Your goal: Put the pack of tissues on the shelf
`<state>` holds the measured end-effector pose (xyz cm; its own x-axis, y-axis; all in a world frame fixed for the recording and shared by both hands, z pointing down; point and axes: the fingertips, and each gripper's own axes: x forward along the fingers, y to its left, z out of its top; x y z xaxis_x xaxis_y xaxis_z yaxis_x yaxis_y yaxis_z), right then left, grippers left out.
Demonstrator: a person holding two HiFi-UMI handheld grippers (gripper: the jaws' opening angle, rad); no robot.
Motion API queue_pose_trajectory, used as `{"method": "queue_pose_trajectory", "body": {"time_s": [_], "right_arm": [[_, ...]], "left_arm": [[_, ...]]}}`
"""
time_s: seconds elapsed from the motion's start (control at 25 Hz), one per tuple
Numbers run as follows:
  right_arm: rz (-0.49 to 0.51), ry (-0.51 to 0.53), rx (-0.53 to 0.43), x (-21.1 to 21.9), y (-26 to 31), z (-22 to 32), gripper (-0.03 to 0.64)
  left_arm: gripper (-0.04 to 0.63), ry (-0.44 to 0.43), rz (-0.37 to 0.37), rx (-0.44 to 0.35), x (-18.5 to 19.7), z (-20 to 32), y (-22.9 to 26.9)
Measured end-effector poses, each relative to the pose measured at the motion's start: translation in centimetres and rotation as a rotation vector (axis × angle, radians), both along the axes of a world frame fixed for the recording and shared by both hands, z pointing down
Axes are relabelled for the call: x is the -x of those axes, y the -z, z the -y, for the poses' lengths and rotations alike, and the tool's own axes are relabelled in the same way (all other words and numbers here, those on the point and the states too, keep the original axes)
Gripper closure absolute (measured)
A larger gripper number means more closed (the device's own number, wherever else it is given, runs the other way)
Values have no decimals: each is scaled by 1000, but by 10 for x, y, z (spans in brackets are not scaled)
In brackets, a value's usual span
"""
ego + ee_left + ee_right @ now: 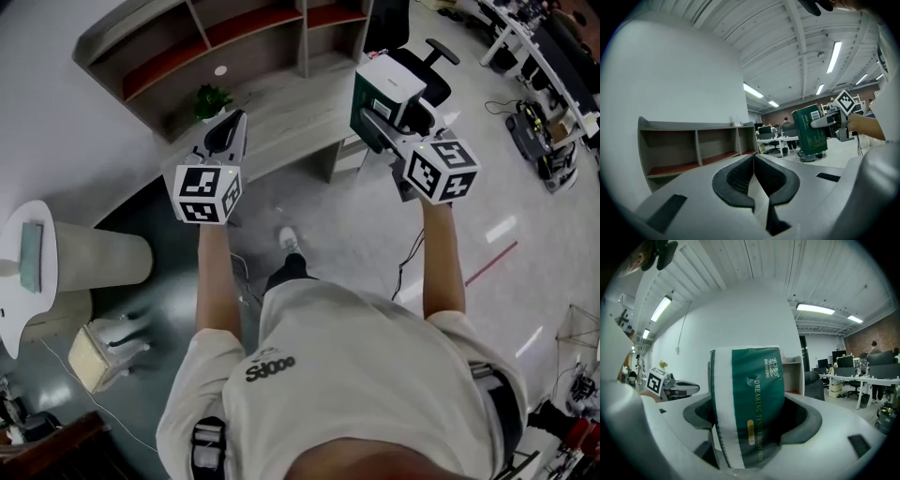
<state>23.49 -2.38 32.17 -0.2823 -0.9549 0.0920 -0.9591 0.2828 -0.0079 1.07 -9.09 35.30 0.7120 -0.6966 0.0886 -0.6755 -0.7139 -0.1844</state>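
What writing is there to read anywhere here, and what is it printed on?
"ZHIMENG": on the pack of tissues, beside Chinese characters I cannot read.
"DREAMING": running down the same pack; the words after it are creased and blurred.
The shirt logo: stylised, unclear.
The barcode digits: too small.

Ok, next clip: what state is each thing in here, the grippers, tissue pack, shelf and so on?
Right gripper: shut on the pack of tissues, held in the air.
Pack of tissues: clamped between the jaws, not yet on the shelf.
Left gripper: shut, nothing between the jaws.
Shelf: compartments in view are empty.
Potted plant: upright on the wooden top.
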Motion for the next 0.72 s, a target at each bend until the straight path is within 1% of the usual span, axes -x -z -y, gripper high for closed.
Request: {"method": "queue_pose_trajectory", "body": {"time_s": [0.12, 0.36, 0.52, 0.72], "right_arm": [[3, -9, 0, 8, 9, 47, 233], [-3, -11, -12, 31, 22, 134, 233], [-1, -22, -2, 44, 21, 178, 233], [14, -30, 6, 57, 16, 223, 233]], "left_arm": [[569, 8, -10, 2, 9, 49, 7], [569, -23, -13, -2, 21, 136, 15], [569, -33, -11, 5, 32, 179, 13], [569, -37, 0, 29, 44, 221, 1]]}}
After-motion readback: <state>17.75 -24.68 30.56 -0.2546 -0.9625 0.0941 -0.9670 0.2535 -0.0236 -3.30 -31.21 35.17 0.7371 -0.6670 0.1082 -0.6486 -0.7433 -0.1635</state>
